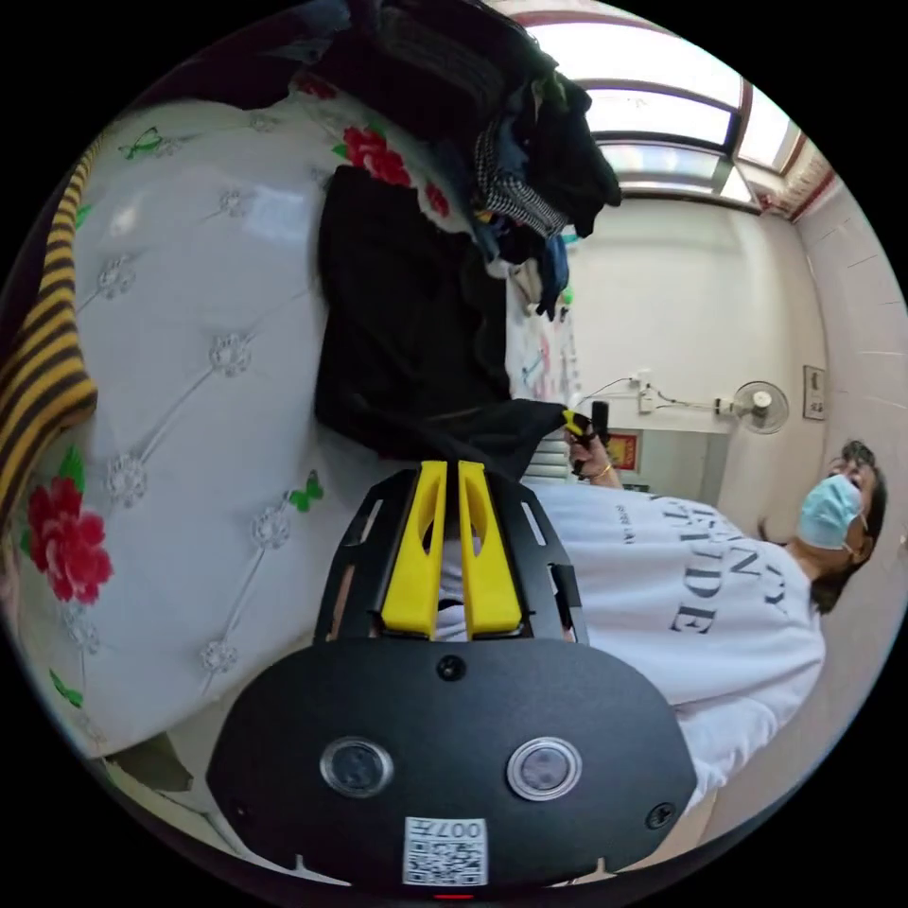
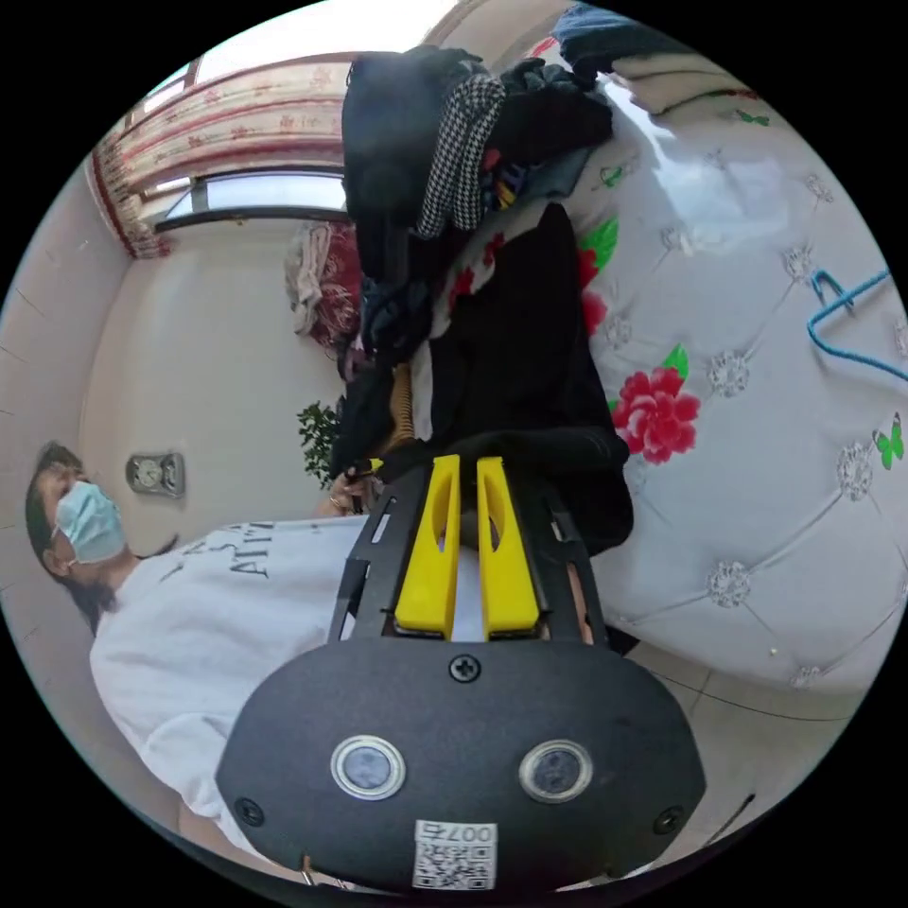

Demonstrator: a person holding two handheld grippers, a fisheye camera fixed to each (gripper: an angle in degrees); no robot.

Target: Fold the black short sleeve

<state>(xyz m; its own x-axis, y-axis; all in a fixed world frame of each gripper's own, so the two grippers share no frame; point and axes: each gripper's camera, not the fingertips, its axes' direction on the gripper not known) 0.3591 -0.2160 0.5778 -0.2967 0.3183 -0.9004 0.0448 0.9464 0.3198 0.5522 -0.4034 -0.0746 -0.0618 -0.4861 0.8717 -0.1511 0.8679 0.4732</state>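
I count one black short sleeve [image 1: 407, 312] spread on one bed [image 1: 189, 397]. I count two claws: the left claw [image 1: 452, 468] and the right claw [image 2: 468, 463], each with two yellow jaws. I count one pile of clothes [image 1: 492, 123], one blue hanger [image 2: 846, 322], one wall fan [image 1: 759, 405], one clock [image 2: 154, 473] and one person [image 1: 700, 605].

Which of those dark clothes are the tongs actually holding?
The flat black short sleeve spread on the bedspread, its near edge lifted by both tongs, not the heaped pile behind.
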